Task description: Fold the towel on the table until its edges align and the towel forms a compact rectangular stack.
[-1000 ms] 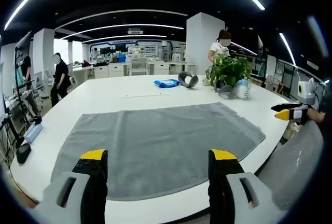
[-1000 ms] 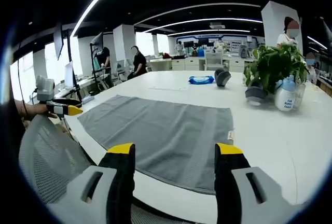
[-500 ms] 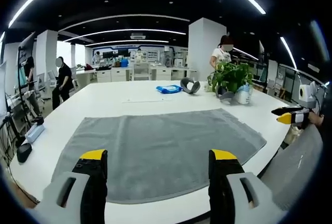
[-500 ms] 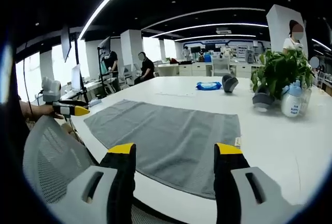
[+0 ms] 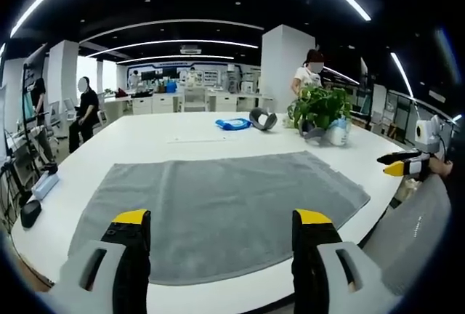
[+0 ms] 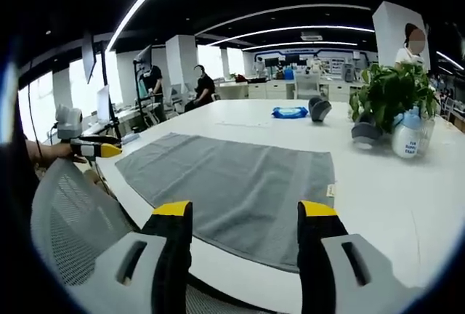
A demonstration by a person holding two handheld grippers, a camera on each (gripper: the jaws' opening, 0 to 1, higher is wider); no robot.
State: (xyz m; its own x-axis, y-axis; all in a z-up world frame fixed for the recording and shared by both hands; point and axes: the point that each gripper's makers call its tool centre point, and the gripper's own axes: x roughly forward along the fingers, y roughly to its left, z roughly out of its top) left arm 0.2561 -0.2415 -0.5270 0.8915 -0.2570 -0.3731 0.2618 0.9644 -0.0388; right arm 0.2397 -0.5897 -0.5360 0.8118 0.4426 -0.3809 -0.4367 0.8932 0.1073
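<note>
Left tool: jaws wide apart, holding nothing, above near table edge. Right tool: jaws wide apart too, nothing in them. Grey mesh chair back just under tools. Grey towel flat, spread out along near edge of white table, not folded yet. Small tag on towel's right edge. Far side of table: green plant, white bottle, blue pack, grey headset. People stand far behind.

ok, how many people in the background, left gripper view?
3 clear: one in dark clothes standing far left, one partly cut off at the left edge, one in a white top behind the potted plant. More may be hidden deeper in.
</note>
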